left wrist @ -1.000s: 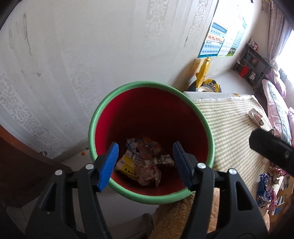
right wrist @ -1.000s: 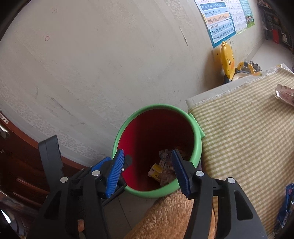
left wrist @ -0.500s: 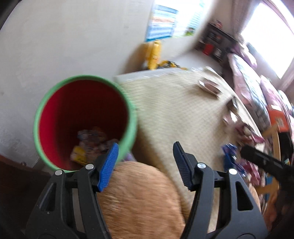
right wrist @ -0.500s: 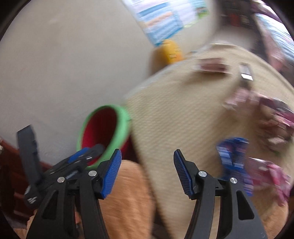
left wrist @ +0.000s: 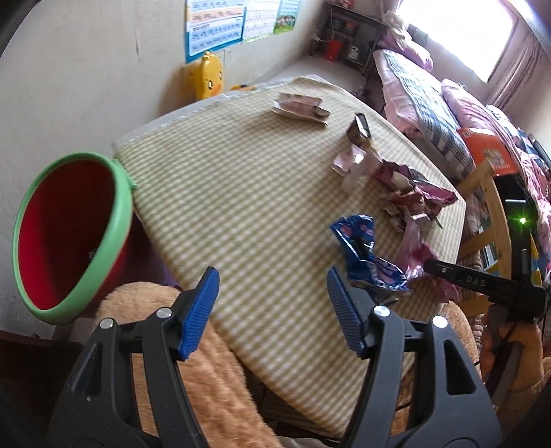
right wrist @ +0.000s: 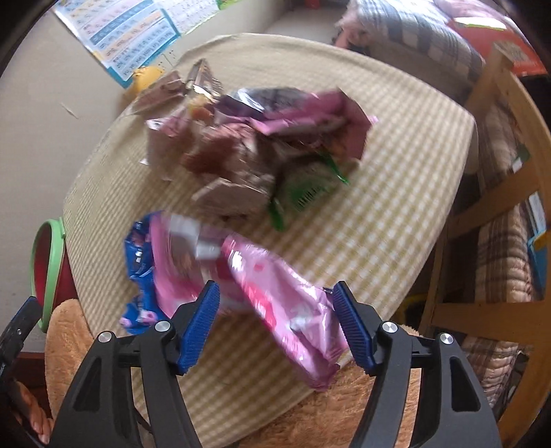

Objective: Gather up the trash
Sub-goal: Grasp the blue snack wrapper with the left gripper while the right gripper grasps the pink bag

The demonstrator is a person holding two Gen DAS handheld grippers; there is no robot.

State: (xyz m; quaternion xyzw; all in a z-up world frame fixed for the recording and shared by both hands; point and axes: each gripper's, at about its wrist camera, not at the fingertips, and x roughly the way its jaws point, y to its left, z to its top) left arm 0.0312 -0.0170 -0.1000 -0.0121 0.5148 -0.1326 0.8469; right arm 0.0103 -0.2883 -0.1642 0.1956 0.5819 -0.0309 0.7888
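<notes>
My right gripper's black handle (left wrist: 482, 284), seen from my left wrist, bears raised letters reading "DAS"; wall poster (left wrist: 215, 26) and wrapper print stay illegible.

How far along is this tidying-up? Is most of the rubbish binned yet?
Not most of it. The green-rimmed bin stands beside the table, but its contents are hidden from this angle. Nothing is in hand: the left gripper and right gripper are both open and empty, the right one over a pink wrapper. Still left on the checked tablecloth: that wrapper, a blue wrapper and a heap of packets.
</notes>
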